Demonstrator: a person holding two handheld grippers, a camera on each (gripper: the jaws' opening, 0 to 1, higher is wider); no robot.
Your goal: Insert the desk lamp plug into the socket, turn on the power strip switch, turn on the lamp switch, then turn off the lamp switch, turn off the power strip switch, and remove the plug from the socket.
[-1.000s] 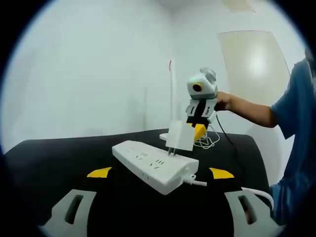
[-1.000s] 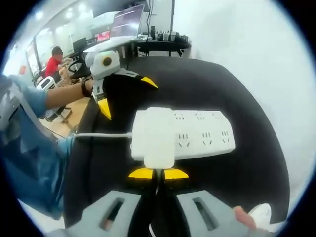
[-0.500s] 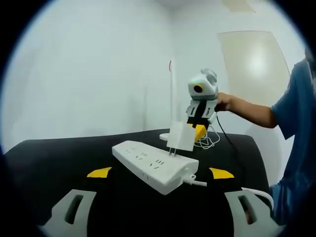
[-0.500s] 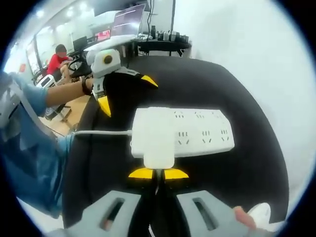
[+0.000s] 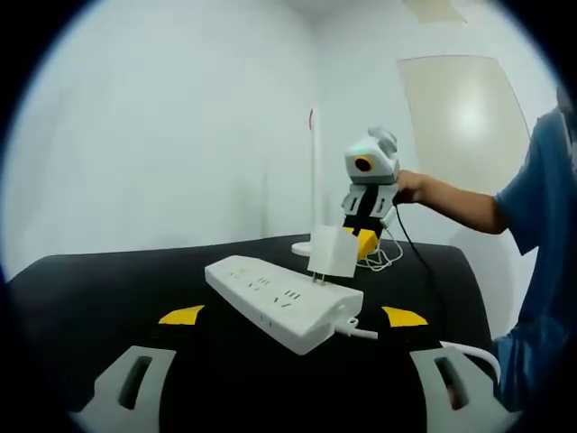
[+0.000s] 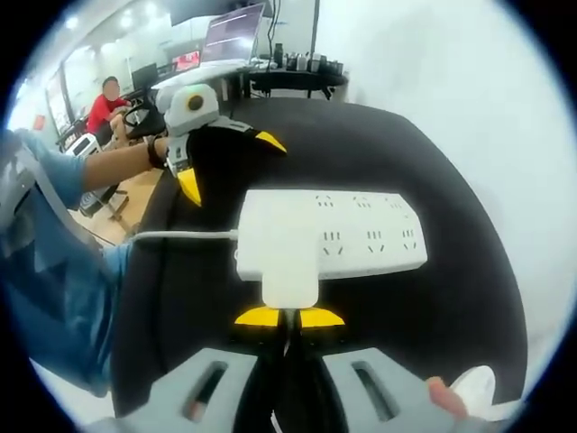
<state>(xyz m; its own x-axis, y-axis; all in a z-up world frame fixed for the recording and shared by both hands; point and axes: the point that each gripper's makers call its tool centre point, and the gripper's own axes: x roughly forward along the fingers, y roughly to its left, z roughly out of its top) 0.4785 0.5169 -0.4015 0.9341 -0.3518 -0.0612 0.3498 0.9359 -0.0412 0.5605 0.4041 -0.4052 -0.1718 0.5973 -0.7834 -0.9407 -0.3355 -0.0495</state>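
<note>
Lowering since a second ago, the plug (image 5: 330,253) pinched in the right gripper (image 6: 288,317) is nearing the power strip (image 5: 283,301) near end while the left gripper (image 5: 288,316) is hovering spread; misaligned prongs could skid the unheld strip.

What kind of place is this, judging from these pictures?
Probably an office or lab workroom. In the right gripper view, desks carry lit monitors, and a person in red sits at one. The power strip lies on a black-covered table beside plain white walls.
</note>
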